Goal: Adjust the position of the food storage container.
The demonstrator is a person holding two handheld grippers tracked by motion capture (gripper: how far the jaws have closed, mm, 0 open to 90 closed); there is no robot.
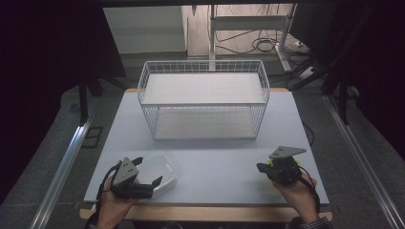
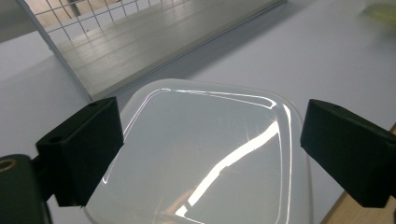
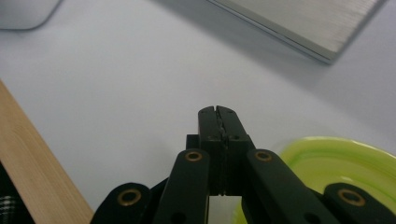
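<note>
I am seated at a pale grey table point(image 1: 215, 157) with a wooden front edge, holding one claw in each hand. At the far middle of the table stands a white wire basket point(image 1: 204, 98) with a pale flat shelf across its top and another flat floor below; I see nothing lying on either level.

My left gripper point(image 1: 145, 174) sits at the near left of the table. Its two black jaws are spread wide apart, one on each side of a translucent white plastic container point(image 2: 201, 154), a shallow square tub with rounded corners. The jaws straddle its near rim without closing on it. The tub rests on the table and looks empty; a streak of light shines off its inside. Beyond it the way to the basket is clear tabletop.

My right gripper point(image 3: 218, 116) sits at the near right of the table, well apart from the left. Its jaws are pressed together with nothing between them. Just beside and partly under it lies a yellow-green round plastic dish point(image 3: 345, 163), on the table; my claw hides part of it, and I cannot tell what, if anything, is in it.
</note>
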